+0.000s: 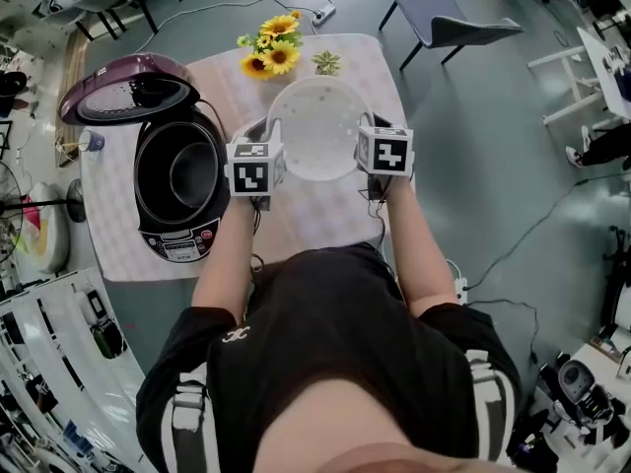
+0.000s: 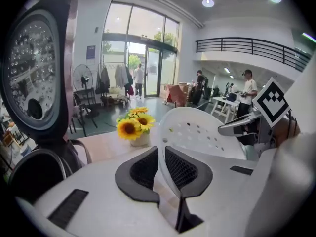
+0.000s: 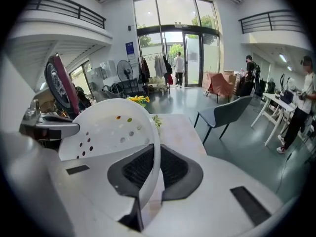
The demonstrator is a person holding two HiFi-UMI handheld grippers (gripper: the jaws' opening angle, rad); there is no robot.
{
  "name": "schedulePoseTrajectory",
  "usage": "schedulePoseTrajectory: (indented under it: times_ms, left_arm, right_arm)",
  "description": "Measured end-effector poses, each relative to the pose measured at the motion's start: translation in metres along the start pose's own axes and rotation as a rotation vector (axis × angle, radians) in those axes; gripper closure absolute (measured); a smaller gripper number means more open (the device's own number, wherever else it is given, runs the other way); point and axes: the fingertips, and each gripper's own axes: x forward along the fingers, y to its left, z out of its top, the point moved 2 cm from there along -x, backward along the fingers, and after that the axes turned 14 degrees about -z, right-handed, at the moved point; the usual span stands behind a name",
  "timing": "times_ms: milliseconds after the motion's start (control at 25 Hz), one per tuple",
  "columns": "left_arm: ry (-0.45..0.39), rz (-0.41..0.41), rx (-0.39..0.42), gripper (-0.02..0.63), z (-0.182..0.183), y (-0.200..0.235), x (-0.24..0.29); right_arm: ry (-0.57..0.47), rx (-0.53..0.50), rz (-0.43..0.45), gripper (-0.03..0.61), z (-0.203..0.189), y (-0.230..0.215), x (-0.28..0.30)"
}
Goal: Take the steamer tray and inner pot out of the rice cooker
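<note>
The white perforated steamer tray (image 1: 315,126) hangs over the table (image 1: 325,227), to the right of the rice cooker (image 1: 179,227). My left gripper (image 1: 268,134) is shut on the tray's left rim and my right gripper (image 1: 367,132) on its right rim. In the left gripper view the rim (image 2: 163,147) stands pinched between the black pads of the left gripper (image 2: 165,171). The right gripper view shows the same tray (image 3: 113,127) clamped in the right gripper (image 3: 150,171). The cooker's purple lid (image 1: 128,89) stands open, and the dark inner pot (image 1: 197,173) sits inside.
A vase of sunflowers (image 1: 274,47) and a small green plant (image 1: 326,63) stand at the table's far edge, just beyond the tray. A grey chair (image 1: 454,23) is on the floor at the far right. The cooker's open lid (image 2: 34,68) rises close on the left gripper's left.
</note>
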Motion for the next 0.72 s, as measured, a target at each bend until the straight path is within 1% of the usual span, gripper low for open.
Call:
schedulePoseTrajectory:
  times_ms: [160, 360, 560, 720]
  left_arm:
    - [0.037, -0.006, -0.002, 0.571, -0.008, 0.004, 0.032]
    - [0.086, 0.001, 0.046, 0.569, -0.022, 0.013, 0.068]
    - [0.117, 0.009, 0.023, 0.571, -0.037, 0.024, 0.094]
    - [0.131, 0.012, 0.005, 0.571, -0.049, 0.032, 0.112]
  right_arm:
    - [0.074, 0.065, 0.037, 0.543, -0.018, -0.01, 0.03]
    - [0.127, 0.121, 0.05, 0.545, -0.036, -0.016, 0.062]
    - [0.152, 0.139, 0.036, 0.545, -0.052, -0.017, 0.089]
    - [0.166, 0.182, 0.032, 0.543, -0.064, -0.017, 0.106]
